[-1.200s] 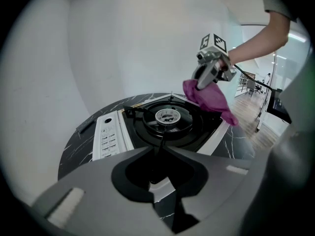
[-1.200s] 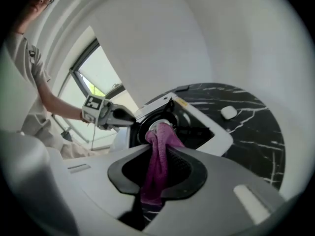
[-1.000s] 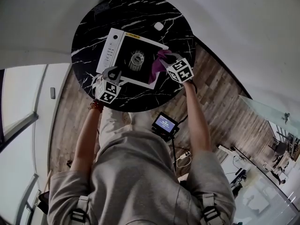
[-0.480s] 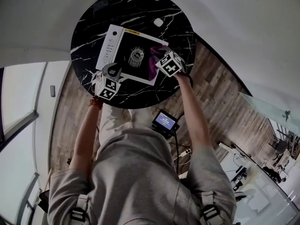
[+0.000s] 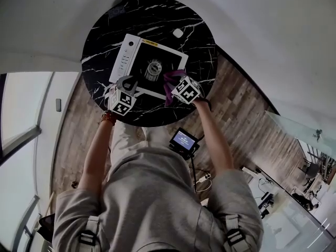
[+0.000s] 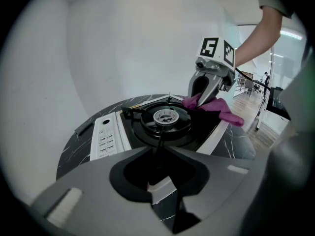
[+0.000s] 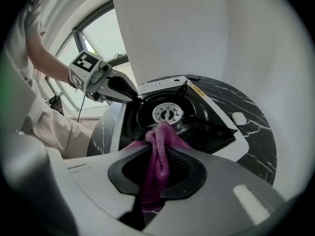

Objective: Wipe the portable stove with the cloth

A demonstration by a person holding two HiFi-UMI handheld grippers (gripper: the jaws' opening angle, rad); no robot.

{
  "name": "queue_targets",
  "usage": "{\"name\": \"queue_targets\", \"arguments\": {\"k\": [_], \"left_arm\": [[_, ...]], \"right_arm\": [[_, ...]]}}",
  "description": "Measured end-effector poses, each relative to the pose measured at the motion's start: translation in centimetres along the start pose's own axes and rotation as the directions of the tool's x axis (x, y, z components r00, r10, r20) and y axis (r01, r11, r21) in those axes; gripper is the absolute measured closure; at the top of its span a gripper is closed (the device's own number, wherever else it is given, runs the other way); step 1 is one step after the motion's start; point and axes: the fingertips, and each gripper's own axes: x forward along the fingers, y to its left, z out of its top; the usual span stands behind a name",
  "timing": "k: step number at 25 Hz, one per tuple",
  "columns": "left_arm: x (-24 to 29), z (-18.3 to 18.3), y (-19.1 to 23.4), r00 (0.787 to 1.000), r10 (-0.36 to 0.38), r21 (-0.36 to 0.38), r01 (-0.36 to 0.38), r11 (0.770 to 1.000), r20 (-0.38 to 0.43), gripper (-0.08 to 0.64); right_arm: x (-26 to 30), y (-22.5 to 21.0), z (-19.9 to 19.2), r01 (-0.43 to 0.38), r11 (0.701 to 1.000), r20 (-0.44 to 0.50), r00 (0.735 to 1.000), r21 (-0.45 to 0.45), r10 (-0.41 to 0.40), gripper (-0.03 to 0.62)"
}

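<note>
1. My left tongs (image 5: 127, 83) sit at the near left corner of the portable stove (image 5: 137, 49), tilted down toward it. Their jaws stand narrow and have just been easing apart a little. The stove's white rim (image 6: 158, 183) is between them, and they pinch it.
2. Just past these tongs' tips, off to the left, lies the white control panel (image 6: 106, 137) with its column of buttons. Straight ahead of the tips is the black cooking top with the round burner (image 6: 165, 117) in its middle.
3. The stove lies flat on the round black marbled worktop (image 5: 157, 12), set at an angle to me.
4. Across the burner from my left tongs, my right tongs (image 5: 172, 84) point steeply down at the near right part of the stove. Their jaws are close together, clamped on the purple cloth (image 7: 157, 163), which runs up between them in a bunched fold.
5. Beyond the right tongs' tips the cloth spills onto the black top, its end just short of the burner. Another part of it drapes over the white rim on the side away from my left tongs.
6. Farther out, past the right tongs and to their right, a small white object (image 7: 238, 118) lies on the worktop near the stove's far edge, not touching it.
</note>
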Motion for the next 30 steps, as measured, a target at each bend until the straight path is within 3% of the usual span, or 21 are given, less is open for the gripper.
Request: {"name": "queue_targets", "arguments": {"k": [6, 8, 10, 12, 14, 17, 19, 27, 30], "left_arm": [[0.0, 0.3, 0.1, 1.0, 0.003, 0.009, -0.003, 1.0, 0.007, 0.489], [-0.1, 0.2, 0.1, 1.0, 0.004, 0.011, -0.004, 1.0, 0.006, 0.489], [0.0, 0.3, 0.0, 1.0, -0.001, 0.016, 0.001, 1.0, 0.011, 0.489], [0.0, 0.3, 0.0, 1.0, -0.008, 0.021, 0.008, 1.0, 0.01, 0.491], [0.0, 0.2, 0.0, 1.0, -0.01, 0.022, 0.01, 1.0, 0.009, 0.491], [0.0, 0.1, 0.0, 1.0, -0.007, 0.022, 0.007, 1.0, 0.012, 0.491], [0.0, 0.1, 0.0, 1.0, -0.009, 0.021, 0.009, 1.0, 0.007, 0.491], [0.0, 0.1, 0.1, 1.0, 0.003, 0.027, -0.004, 1.0, 0.014, 0.491], [0.0, 0.2, 0.1, 1.0, 0.01, 0.021, -0.01, 1.0, 0.013, 0.491]], "right_arm": [[-0.3, 2.0, -0.8, -0.137, 0.989, -0.016, 0.99, 0.055, 0.138, 0.52], [-0.9, 2.3, -0.9, -0.205, 0.974, 0.014, 0.979, 0.101, 0.204, 0.518], [-2.0, 1.4, -0.3, -0.231, 0.962, 0.082, 0.972, 0.146, 0.221, 0.518], [-3.4, -1.2, 0.9, -0.18, 0.966, 0.156, 0.976, 0.184, 0.152, 0.517], [-4.1, -4.3, 2.0, -0.051, 0.982, 0.17, 0.985, 0.179, 0.02, 0.515], [-3.3, -7.7, 2.4, 0.134, 0.986, 0.113, 0.983, 0.104, -0.145, 0.514], [-2.1, -8.5, 2.2, 0.191, 0.98, 0.068, 0.978, 0.055, -0.195, 0.514], [-0.3, -8.3, 2.0, 0.206, 0.975, 0.034, 0.977, 0.084, -0.209, 0.515], [-0.4, -6.9, 1.9, 0.189, 0.981, 0.016, 0.982, 0.048, -0.19, 0.518]]}}
